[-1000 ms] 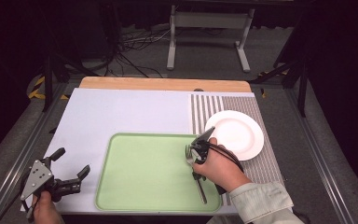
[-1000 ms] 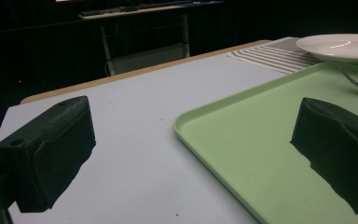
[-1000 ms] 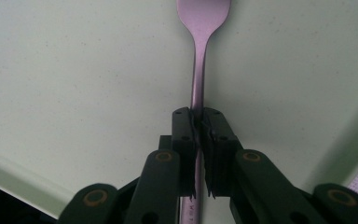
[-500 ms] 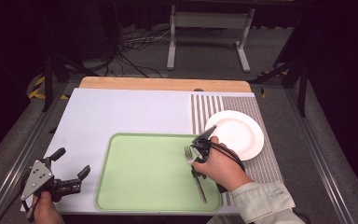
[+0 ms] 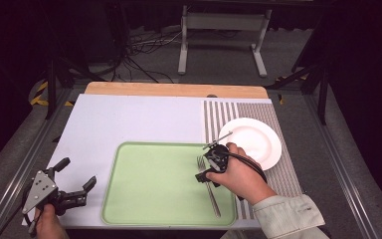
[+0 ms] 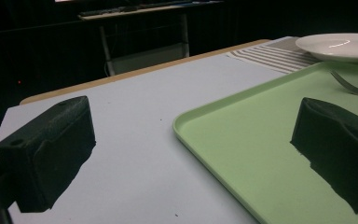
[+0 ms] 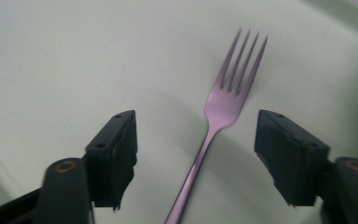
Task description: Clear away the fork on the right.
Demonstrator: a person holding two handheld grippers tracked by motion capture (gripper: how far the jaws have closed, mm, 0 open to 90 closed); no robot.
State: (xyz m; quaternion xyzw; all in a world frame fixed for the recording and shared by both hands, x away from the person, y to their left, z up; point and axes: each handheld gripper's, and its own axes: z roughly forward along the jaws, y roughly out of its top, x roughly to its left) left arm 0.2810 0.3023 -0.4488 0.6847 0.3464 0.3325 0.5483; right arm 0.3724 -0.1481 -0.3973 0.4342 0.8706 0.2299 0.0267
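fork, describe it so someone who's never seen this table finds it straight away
Find the pale green tray near the table's front edge. On its right part, beside the white plate, lies the fork, between the right gripper's open jaws: the one slim metal thing there.

Fork [image 7: 223, 107] between spread fingers [image 7: 114, 156], tray [image 5: 144, 199] bare leftward
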